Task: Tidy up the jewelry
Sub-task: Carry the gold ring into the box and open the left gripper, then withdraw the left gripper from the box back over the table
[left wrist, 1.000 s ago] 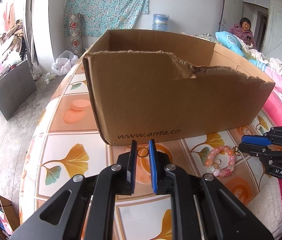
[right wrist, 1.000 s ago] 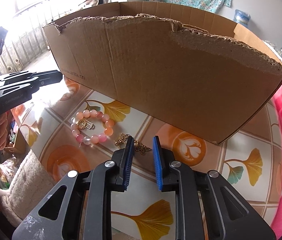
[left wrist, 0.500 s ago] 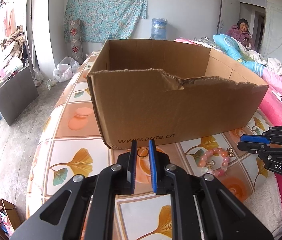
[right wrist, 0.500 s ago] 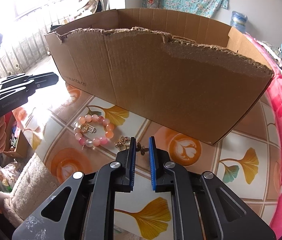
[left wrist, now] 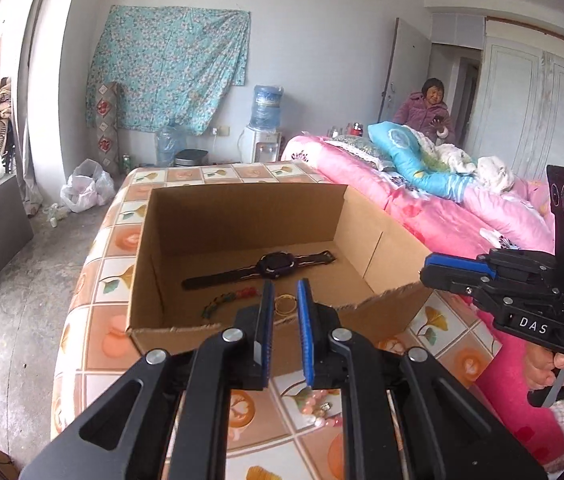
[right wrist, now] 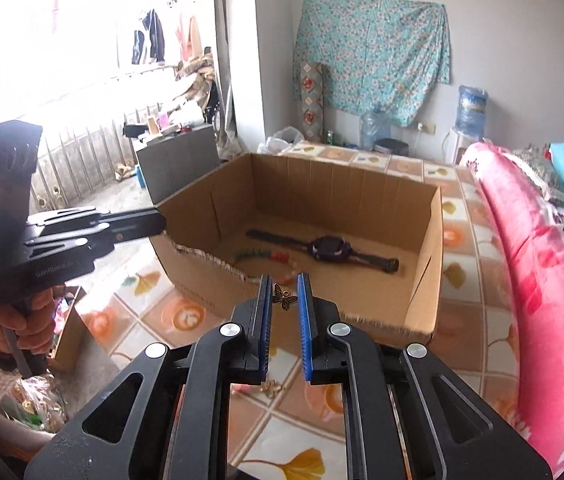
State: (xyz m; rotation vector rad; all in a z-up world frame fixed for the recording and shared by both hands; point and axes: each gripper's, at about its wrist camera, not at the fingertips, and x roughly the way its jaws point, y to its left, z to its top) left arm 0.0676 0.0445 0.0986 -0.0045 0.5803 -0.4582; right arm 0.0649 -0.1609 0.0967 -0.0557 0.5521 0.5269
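A thin gold ring (left wrist: 285,304) is pinched in the left gripper (left wrist: 284,300) and a small butterfly charm (right wrist: 285,298) in the right gripper (right wrist: 284,296), both above the near torn wall of the cardboard box (left wrist: 241,332). Inside the box lie a black watch (left wrist: 273,266) and a braided bracelet (left wrist: 227,300); a pink bead bracelet (left wrist: 316,404) rests on the tiled cover just outside that wall.

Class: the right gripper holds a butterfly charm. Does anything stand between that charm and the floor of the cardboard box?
Only the cardboard box's torn near wall, low beneath the butterfly charm in the right gripper. The open top is otherwise unobstructed.

Brown box (left wrist: 237,236), black watch (left wrist: 273,266)
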